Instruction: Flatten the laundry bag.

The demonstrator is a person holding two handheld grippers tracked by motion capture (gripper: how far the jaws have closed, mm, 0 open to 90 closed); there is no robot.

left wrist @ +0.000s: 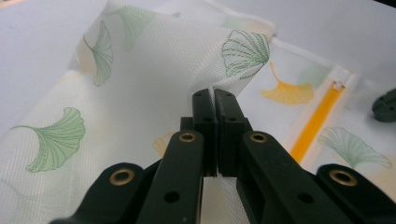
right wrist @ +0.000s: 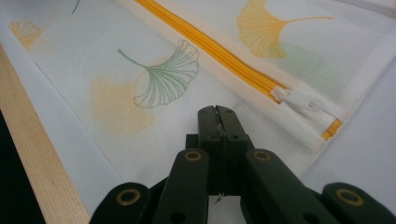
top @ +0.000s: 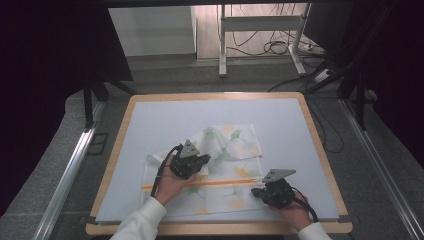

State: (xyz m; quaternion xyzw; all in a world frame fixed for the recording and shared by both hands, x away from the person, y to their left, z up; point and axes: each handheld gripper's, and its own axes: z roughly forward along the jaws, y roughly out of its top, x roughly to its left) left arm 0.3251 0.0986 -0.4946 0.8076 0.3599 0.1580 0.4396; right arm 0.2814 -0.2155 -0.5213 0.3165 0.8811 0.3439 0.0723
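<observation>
Tabletop (top: 150, 115) bears mesh bag (top: 235, 142) — both grippers' jaws pinch it.

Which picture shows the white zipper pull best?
The right gripper view: the zipper pull sits close and sharp at the end of the orange zipper. The left gripper view shows it tiny and blurred. In the high view it's too small to make out.

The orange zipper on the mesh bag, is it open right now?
No, in the right gripper view the orange zipper is shut, its white pull at the end.
</observation>
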